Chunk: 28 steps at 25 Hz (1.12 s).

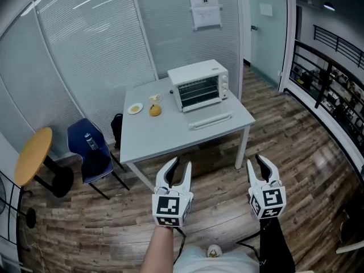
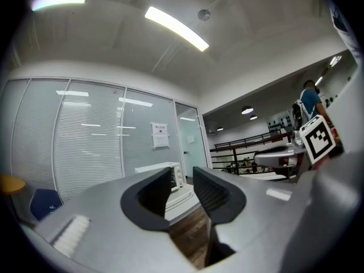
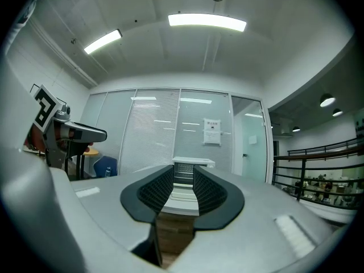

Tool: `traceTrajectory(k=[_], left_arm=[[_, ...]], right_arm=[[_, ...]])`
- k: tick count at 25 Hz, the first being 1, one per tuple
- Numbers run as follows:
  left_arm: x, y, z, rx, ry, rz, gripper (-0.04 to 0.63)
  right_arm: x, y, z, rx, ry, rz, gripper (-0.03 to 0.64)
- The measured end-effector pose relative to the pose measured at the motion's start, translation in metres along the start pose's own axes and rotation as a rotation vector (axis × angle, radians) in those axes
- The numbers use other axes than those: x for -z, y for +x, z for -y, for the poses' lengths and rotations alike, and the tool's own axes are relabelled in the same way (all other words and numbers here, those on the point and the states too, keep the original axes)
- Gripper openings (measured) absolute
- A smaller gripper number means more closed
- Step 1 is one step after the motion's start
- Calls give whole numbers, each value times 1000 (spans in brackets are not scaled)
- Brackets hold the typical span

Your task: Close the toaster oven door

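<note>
A white toaster oven (image 1: 199, 85) stands at the far side of a light grey table (image 1: 165, 135). Its door (image 1: 210, 119) hangs open and lies flat in front of it. Both grippers are over the wooden floor, short of the table's near edge. My left gripper (image 1: 179, 167) is open and empty. To its right, my right gripper (image 1: 257, 162) is open and empty too. In the left gripper view the oven (image 2: 176, 177) shows far off between the jaws of the left gripper (image 2: 182, 189). In the right gripper view the oven (image 3: 190, 168) sits straight ahead of the right gripper (image 3: 182, 189).
A small plate (image 1: 135, 108) and a yellow fruit (image 1: 154, 111) lie on the table left of the oven. A blue chair (image 1: 91, 152) and a round wooden side table (image 1: 33, 155) stand at the left. A black railing (image 1: 324, 75) runs along the right.
</note>
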<state>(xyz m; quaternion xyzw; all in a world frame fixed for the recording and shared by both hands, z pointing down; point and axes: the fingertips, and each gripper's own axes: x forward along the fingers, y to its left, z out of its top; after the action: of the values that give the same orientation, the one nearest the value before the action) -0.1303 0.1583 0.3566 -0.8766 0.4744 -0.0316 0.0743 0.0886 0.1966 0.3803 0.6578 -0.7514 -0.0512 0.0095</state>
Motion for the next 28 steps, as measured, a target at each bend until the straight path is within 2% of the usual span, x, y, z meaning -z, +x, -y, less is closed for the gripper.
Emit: traceTrajectory(k=[9, 14, 20, 28], left_arm=[[14, 33, -15, -1, -13, -14, 127], [21, 58, -27, -1, -49, 14, 127], [31, 98, -45, 0, -38, 8, 127], [33, 167, -66, 41, -53, 23, 127]], right_arm=[[11, 29, 13, -10, -30, -25, 86], [18, 52, 24, -4, -28, -18, 86], [22, 93, 31, -11, -50, -23, 86], [17, 156, 48, -2, -64, -20, 86]])
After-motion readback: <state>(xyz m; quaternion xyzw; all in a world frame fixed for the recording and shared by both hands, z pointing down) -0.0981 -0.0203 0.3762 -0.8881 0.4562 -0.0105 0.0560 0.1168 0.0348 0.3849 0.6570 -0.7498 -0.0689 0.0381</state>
